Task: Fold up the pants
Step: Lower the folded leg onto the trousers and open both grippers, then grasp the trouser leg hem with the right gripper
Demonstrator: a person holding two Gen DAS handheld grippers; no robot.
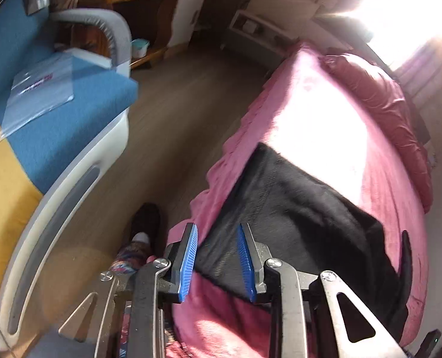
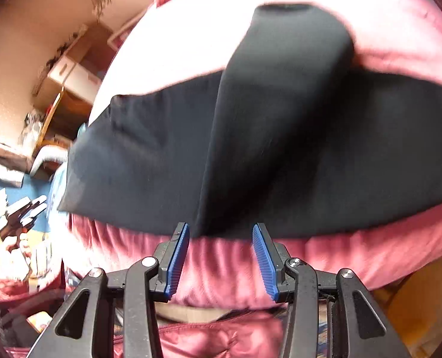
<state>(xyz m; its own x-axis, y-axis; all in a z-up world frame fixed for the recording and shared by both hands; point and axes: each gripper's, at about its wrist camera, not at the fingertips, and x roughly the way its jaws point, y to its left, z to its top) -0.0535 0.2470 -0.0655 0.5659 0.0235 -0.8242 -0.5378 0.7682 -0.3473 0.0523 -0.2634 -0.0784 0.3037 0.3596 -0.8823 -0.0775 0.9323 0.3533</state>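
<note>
No text, label, brand or number can be read in either view. The clear plastic bag [image 1: 38,95] lying on the blue seat cushion [image 1: 71,125] carries a small pink and dark printed mark, but it is too blurred to make out any letters. The cardboard boxes [image 2: 71,74] stacked by the wall show pale patches that could be labels, equally illegible.

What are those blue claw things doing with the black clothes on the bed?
A person is folding black pants on a pink bed cover, using a gripper in each hand. One part of the pants already lies folded over the rest. Right now the left gripper and the right gripper are both open, with no cloth pinched, right at the pants' near edge.
</note>
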